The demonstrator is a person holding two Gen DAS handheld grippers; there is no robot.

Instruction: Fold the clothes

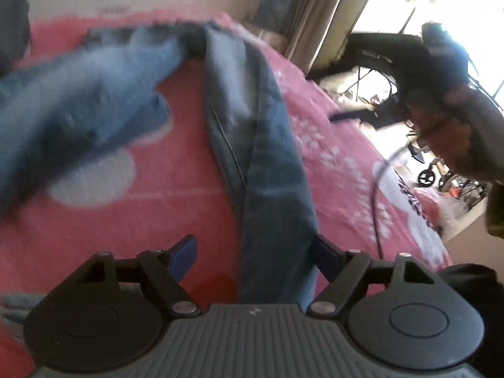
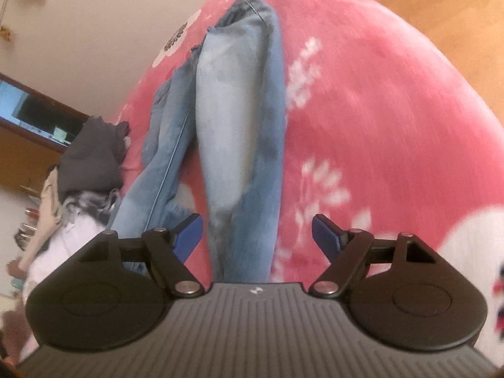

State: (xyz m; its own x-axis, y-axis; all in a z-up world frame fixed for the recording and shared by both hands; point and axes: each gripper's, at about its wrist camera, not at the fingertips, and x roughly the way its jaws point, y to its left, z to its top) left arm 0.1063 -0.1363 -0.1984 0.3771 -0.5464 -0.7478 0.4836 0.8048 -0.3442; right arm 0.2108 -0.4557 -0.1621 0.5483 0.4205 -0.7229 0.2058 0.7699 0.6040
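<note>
A pair of jeans point(image 1: 252, 119) lies on a bed covered by a pink blanket point(image 1: 157, 170) with white flower prints. Both tools stand wide apart and clamp nothing.

From the left tool point(image 1: 256, 253), one dark leg of the jeans runs straight ahead, its long axis leading away from the tool between the blue fingers point(image 1: 184, 256), with the near end of the leg close against the right-side finger. Farther ahead the leg meets the rest of the jeans, and the other, paler leg bends off to the left of the tool, blurred.

From the right tool point(image 2: 256, 236), a pale leg of the jeans point(image 2: 239, 132) likewise stretches straight ahead between the open fingers, touching neither. The second leg lies crumpled just to its left. Beyond the left side of this tool sits a heap of other clothes point(image 2: 91, 163), grey and white.
</note>
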